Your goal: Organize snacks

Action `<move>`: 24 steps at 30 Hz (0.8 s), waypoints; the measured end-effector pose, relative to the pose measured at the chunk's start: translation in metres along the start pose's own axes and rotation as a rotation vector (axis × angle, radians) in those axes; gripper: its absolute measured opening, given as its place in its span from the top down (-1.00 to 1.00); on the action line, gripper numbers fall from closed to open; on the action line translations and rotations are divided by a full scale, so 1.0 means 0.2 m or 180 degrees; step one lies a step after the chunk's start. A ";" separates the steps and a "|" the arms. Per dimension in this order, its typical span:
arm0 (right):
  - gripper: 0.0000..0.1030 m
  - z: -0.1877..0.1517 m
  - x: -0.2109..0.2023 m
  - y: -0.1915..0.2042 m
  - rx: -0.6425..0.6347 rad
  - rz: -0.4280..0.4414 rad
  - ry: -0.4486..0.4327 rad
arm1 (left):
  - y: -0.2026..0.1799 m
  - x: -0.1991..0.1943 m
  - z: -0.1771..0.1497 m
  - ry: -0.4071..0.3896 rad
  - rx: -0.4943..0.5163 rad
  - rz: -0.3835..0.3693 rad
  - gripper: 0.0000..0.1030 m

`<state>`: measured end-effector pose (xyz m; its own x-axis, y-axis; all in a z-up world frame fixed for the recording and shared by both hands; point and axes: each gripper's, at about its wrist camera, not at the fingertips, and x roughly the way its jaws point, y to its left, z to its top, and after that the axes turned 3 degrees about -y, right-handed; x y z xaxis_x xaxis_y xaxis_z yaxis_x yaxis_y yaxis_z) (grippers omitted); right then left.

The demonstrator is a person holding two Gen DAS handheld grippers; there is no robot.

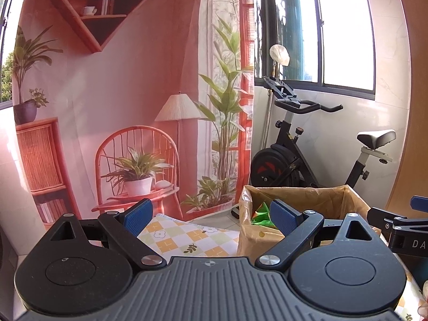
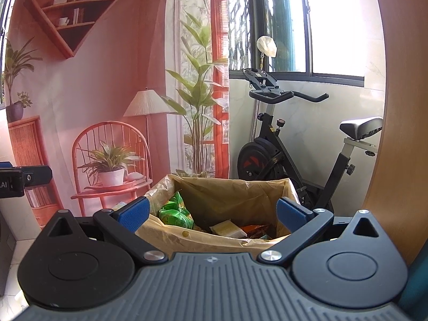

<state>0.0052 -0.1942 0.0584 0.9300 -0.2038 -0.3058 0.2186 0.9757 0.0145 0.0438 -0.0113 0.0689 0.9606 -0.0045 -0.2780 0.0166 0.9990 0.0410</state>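
A cardboard box lined with brown plastic (image 2: 214, 195) stands on the table right ahead of my right gripper (image 2: 212, 215), which is open and empty, its blue fingertips (image 2: 290, 214) spread about the box's width. Inside lie a green snack bag (image 2: 175, 212), a pale yellow packet (image 2: 227, 228) and an orange-brown packet (image 2: 256, 228). In the left wrist view the same box (image 1: 307, 198) sits ahead to the right with the green bag (image 1: 262, 214) showing. My left gripper (image 1: 211, 218) is open and empty, left of the box, above the checked tablecloth (image 1: 187, 236).
A printed pink backdrop (image 1: 120, 93) hangs behind the table. An exercise bike (image 1: 307, 147) stands by the window behind the box. A wooden panel (image 2: 396, 107) rises at the right. The right gripper's side shows at the left view's right edge (image 1: 401, 227).
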 end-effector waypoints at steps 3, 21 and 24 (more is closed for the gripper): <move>-1.00 0.00 0.00 0.00 0.0024 -0.0011 -0.0012 | 0.00 0.00 0.00 0.0006 -0.0009 0.0002 -0.86; -1.00 0.01 -0.01 0.01 0.0016 0.0004 -0.0047 | 0.00 0.02 -0.01 0.0084 -0.0018 0.0056 -0.86; -1.00 0.01 -0.01 0.01 0.0014 0.0003 -0.0048 | 0.00 0.02 -0.01 0.0085 -0.0015 0.0058 -0.86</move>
<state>0.0050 -0.1927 0.0603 0.9345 -0.2041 -0.2915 0.2190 0.9755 0.0191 0.0472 -0.0117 0.0650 0.9529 0.0148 -0.3029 -0.0022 0.9991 0.0417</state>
